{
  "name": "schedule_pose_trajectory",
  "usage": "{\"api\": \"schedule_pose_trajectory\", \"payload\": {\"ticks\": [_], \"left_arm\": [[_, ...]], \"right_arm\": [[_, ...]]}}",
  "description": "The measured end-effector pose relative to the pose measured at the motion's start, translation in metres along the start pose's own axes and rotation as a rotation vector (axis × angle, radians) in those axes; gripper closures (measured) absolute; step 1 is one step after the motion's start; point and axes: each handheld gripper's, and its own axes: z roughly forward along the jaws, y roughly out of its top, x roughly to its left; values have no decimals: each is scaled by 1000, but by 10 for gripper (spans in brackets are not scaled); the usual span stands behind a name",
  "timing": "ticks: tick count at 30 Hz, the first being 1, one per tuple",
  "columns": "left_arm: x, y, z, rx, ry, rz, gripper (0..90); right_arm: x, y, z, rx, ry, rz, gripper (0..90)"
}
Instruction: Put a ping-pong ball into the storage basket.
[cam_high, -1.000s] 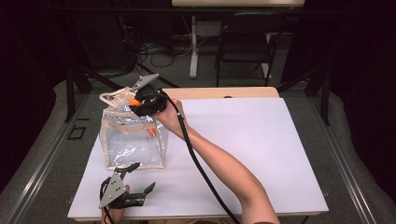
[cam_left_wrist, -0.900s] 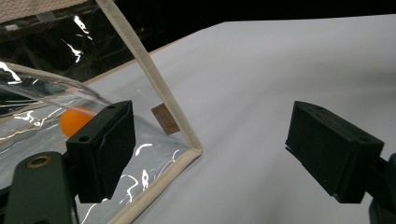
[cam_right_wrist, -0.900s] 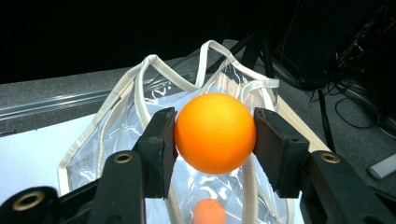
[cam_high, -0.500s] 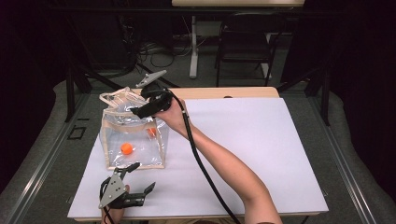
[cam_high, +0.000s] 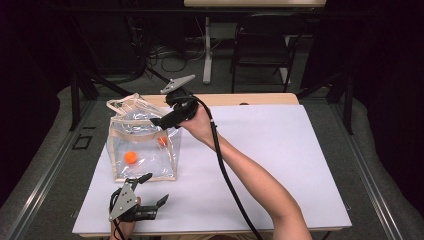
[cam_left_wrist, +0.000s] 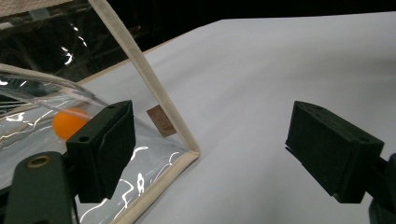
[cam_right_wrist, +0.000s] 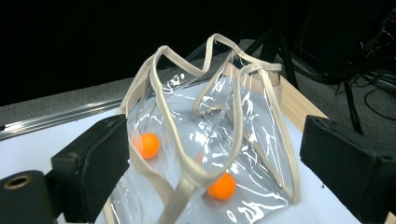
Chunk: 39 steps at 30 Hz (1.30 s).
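**Ball dropped into the clear bag; right gripper empty above it**

Nearest the person, the left gripper (cam_high: 150, 192) rests low on the white surface (cam_high: 280, 165), just in front of the bag's near bottom edge. Its jaws stand wide apart with nothing between them; in the left gripper view the bag's beige-trimmed corner (cam_left_wrist: 184, 151) lies between the pads and apart from both.

Next comes the clear bag (cam_high: 142, 145), standing upright on the left part of the surface with its top open and its beige handles (cam_right_wrist: 210, 60) slumping over the mouth. 2 orange balls lie inside on its floor: 1 toward the near left (cam_high: 131, 157), 1 farther back beside the right wall (cam_high: 162, 141). The right gripper view shows both through the plastic (cam_right_wrist: 148, 144) (cam_right_wrist: 222, 186).

Beyond that, the right gripper (cam_high: 162, 120) hangs over the bag's far right top corner, tilted down toward the opening. Its jaws have just been opening and now stand well apart, holding nothing.

By my reading, the step in hand is the release: a ball has gone into the bag and the right hand is free. If more things are to go in, the next move calls for lifting the right gripper clear of the handles without snagging them. The bag is light and floppy, so the left gripper may need to pinch a trim edge to steady it.
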Motion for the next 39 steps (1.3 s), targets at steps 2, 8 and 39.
{"api": "schedule_pose_trajectory", "payload": {"ticks": [2, 8, 39], "left_arm": [[1, 0, -1, -2, 6, -2, 157], [0, 0, -1, 1, 7, -5, 157], [-2, -3, -8, 10, 31, -10, 157]], "right_arm": [[-1, -2, -5, 3, -1, 2, 67], [-3, -10, -19, 12, 1, 6, 54], [-3, -84, -55, 98, -21, -7, 34]]}}
